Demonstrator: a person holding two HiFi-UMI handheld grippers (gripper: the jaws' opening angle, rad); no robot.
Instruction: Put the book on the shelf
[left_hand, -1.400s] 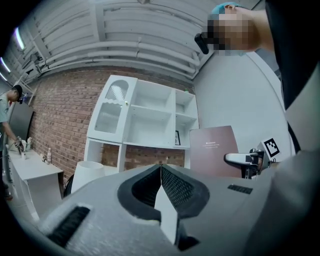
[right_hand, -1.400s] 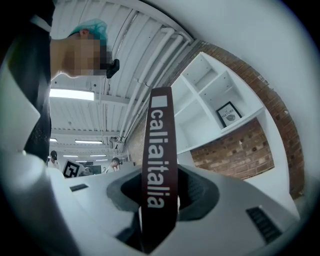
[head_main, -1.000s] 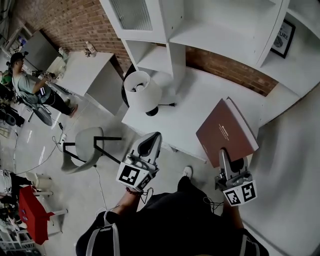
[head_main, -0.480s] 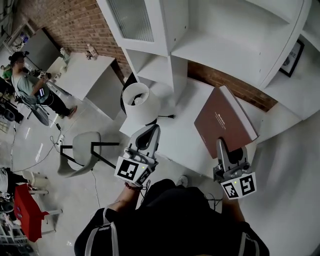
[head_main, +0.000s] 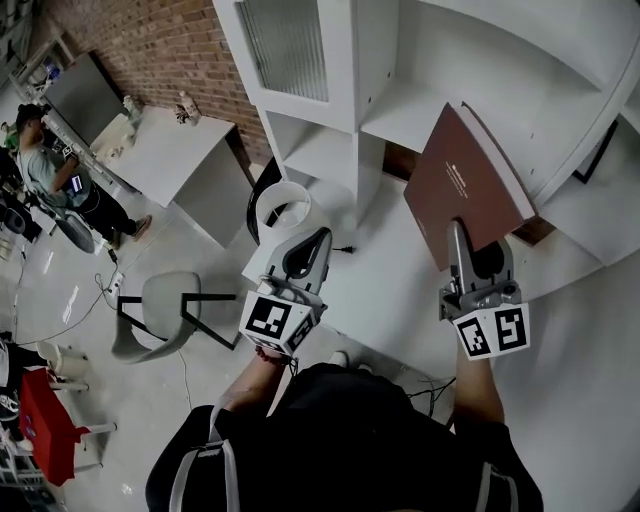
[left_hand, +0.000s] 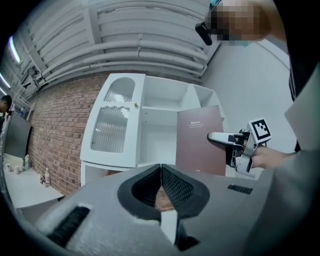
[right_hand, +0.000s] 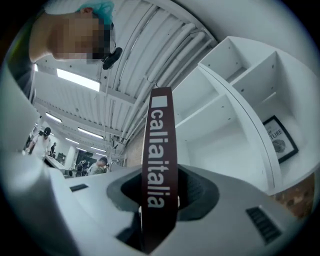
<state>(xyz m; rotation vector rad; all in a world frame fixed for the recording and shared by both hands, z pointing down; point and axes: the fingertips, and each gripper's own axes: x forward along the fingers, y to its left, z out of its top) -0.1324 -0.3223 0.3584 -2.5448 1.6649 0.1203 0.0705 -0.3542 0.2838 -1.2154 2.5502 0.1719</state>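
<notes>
A large maroon book (head_main: 462, 185) stands on edge in my right gripper (head_main: 467, 240), which is shut on its lower corner. Its spine with white lettering (right_hand: 157, 165) runs up between the jaws in the right gripper view. The book is lifted in front of the white shelf unit (head_main: 420, 110), level with an open shelf board. In the left gripper view the book (left_hand: 199, 140) shows before the shelf (left_hand: 160, 125). My left gripper (head_main: 305, 262) hangs shut and empty over the desk's left part, with its pads (left_hand: 160, 175) touching.
A white desk (head_main: 400, 290) lies under the shelves, with a white lamp (head_main: 283, 208) at its left end. A cabinet door with ribbed glass (head_main: 290, 45) is at the left. A framed picture (head_main: 598, 150) leans at the right. A chair (head_main: 160, 312) and a person (head_main: 55, 180) are on the floor at left.
The right gripper has carried the book up and away from the desk toward the shelf opening. The left gripper has moved forward and slightly up, staying shut.
</notes>
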